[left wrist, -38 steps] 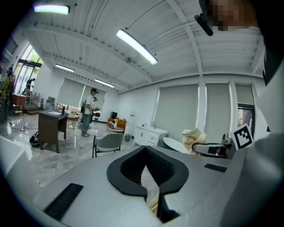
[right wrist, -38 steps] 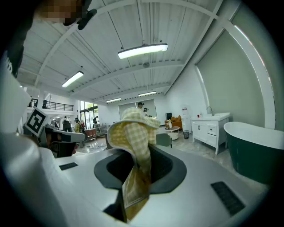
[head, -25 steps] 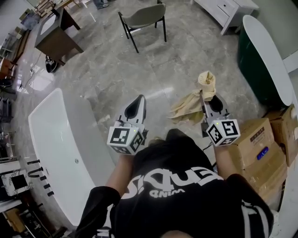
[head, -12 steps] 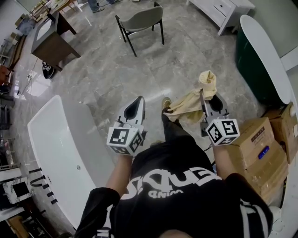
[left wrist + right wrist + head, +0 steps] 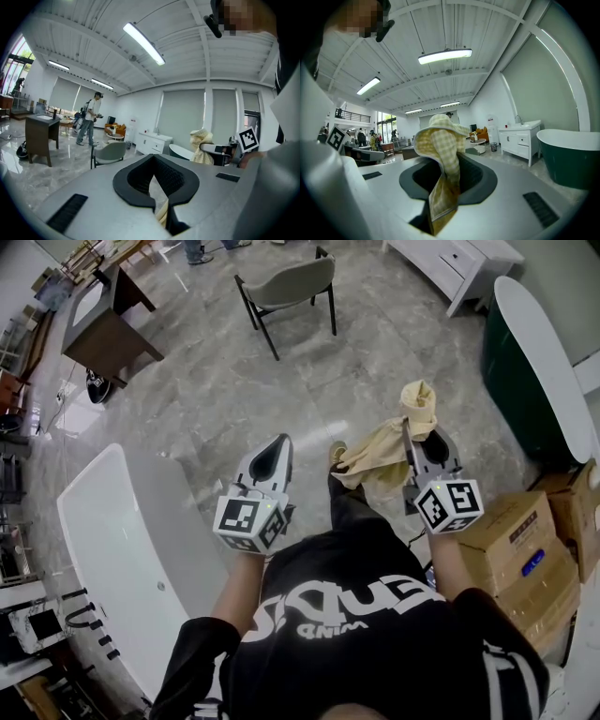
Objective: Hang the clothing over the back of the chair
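The head view looks steeply down from above the person, near to the left gripper and right gripper, with the floor running away to the far chair. Each gripper view sits close behind its own jaws and faces level across the room. All three share the far white cabinet; the left gripper view also shares the chair and catches the right gripper at its right.

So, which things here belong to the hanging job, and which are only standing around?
For the job: checked clothing, clamped in the right gripper; grey chair.
Only standing around: white bathtub; green bathtub; cardboard boxes; white cabinet.
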### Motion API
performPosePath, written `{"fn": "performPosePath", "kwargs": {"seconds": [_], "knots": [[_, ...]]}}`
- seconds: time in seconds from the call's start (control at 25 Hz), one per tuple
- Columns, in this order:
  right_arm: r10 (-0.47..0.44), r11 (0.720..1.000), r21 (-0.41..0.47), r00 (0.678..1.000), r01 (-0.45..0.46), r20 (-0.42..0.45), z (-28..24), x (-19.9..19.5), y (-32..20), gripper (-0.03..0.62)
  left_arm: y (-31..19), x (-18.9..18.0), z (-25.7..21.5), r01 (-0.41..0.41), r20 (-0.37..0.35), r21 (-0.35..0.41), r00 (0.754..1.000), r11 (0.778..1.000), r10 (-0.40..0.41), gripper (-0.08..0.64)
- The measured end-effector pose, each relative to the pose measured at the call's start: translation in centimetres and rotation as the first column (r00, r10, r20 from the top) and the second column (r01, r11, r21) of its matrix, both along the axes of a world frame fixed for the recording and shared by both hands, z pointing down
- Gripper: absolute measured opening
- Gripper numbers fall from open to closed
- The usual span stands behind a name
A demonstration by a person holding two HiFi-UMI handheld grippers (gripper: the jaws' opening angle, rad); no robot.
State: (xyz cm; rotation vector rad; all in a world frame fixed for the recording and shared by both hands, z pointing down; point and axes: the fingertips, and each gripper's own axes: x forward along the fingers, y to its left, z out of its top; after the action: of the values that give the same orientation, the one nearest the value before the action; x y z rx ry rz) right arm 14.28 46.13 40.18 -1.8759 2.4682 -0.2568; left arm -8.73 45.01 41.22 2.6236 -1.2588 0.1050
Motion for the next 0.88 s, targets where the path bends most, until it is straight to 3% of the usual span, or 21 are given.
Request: {"fn": "performPosePath", "kwargs": {"seconds": [0.88], "knots": [[-0.040,0.999,-0.012,0.999,0.040,0.017,-1.7,3.1,-19.9,0.088,-19.1,2.6,-2.3,0.051,0.007,-0.012,0.999,0.999,-0.051,0.015]]}}
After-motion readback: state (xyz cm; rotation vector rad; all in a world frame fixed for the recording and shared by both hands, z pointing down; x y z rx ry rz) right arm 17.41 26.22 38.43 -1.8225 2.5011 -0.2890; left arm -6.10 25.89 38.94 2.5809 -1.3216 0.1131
